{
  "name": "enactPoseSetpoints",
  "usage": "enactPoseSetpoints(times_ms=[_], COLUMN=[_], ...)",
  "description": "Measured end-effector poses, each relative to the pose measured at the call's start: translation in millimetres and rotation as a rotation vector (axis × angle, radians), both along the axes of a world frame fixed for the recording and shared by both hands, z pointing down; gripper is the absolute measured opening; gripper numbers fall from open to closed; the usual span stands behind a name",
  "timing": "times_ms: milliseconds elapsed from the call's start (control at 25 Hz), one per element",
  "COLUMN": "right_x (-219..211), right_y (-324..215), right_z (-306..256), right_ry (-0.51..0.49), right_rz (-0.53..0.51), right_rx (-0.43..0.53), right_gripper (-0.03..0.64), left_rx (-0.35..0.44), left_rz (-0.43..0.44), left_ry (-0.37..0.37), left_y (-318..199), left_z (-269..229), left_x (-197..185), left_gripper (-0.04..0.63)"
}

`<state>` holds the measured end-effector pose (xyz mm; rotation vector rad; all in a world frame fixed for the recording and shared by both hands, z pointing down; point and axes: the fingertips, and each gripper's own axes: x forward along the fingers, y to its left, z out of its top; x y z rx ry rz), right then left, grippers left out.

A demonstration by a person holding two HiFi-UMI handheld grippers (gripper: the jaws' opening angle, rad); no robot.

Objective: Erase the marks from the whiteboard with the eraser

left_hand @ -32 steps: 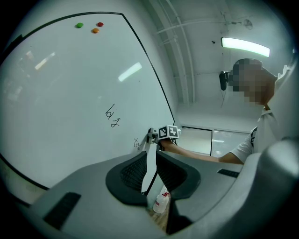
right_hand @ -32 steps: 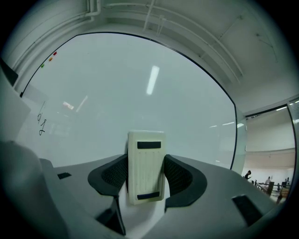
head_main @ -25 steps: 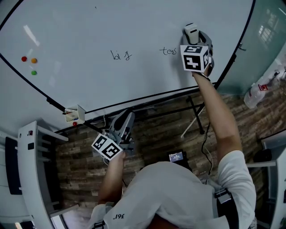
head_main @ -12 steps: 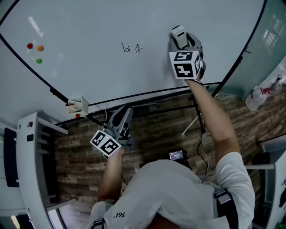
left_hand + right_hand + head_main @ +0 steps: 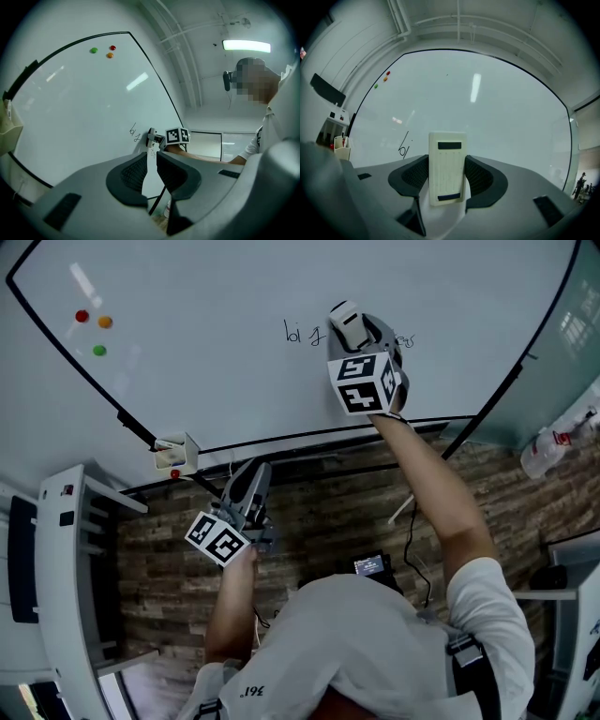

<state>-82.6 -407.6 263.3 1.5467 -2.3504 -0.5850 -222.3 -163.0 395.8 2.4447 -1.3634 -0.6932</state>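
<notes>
The whiteboard (image 5: 234, 381) carries a handwritten mark (image 5: 298, 333) near its middle, and a fainter scribble (image 5: 405, 337) shows just right of my right gripper (image 5: 352, 322). That gripper is shut on a cream eraser (image 5: 345, 315) held against the board, right beside the handwritten mark. In the right gripper view the eraser (image 5: 447, 159) stands upright between the jaws of the right gripper (image 5: 447, 171), with the mark (image 5: 404, 147) to its left. My left gripper (image 5: 242, 501) hangs low below the board's edge, its jaws shut on nothing. From the left gripper (image 5: 151, 171) I see the mark (image 5: 134, 132) far off.
Red, orange and green magnets (image 5: 94, 329) sit at the board's upper left. A small pen holder (image 5: 176, 454) hangs at the lower frame. A white rack (image 5: 66, 549) stands at the left, a plastic bottle (image 5: 553, 446) at the right, and a small device (image 5: 371, 566) lies on the wooden floor.
My right gripper has slid left along the board with the eraser, passing over the right-hand word, of which only a faint bit shows now. The left gripper has barely moved.
</notes>
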Motion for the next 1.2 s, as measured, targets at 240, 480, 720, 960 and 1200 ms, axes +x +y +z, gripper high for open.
enactPoseSetpoints(times_ms=[240,480,720,960,1200], right_x=[-45,-97,-153,-196,-199], right_y=[11,25,39,44,39], right_z=[8,16,23,31,30], right_ry=[0.000,-0.010,-0.004,-0.006,-0.017], right_rz=[-0.044,-0.099,-0.142,-0.150,-0.103], right_rx=[-0.017,-0.031,-0.031,-0.032,-0.004], right_gripper=[0.256,0.256,0.256,0.256,0.256], left_rx=[-0.003,-0.009,-0.015,-0.022,-0.028], left_rz=[-0.035,-0.067,-0.093,-0.107,-0.107], left_ry=[-0.001,-0.003,-0.003,-0.006,-0.001], left_y=[8,19,28,35,39], left_z=[2,6,10,13,16], left_x=[-30,-59,-84,-101,-107], left_gripper=[0.056,0.056,0.055,0.057,0.055])
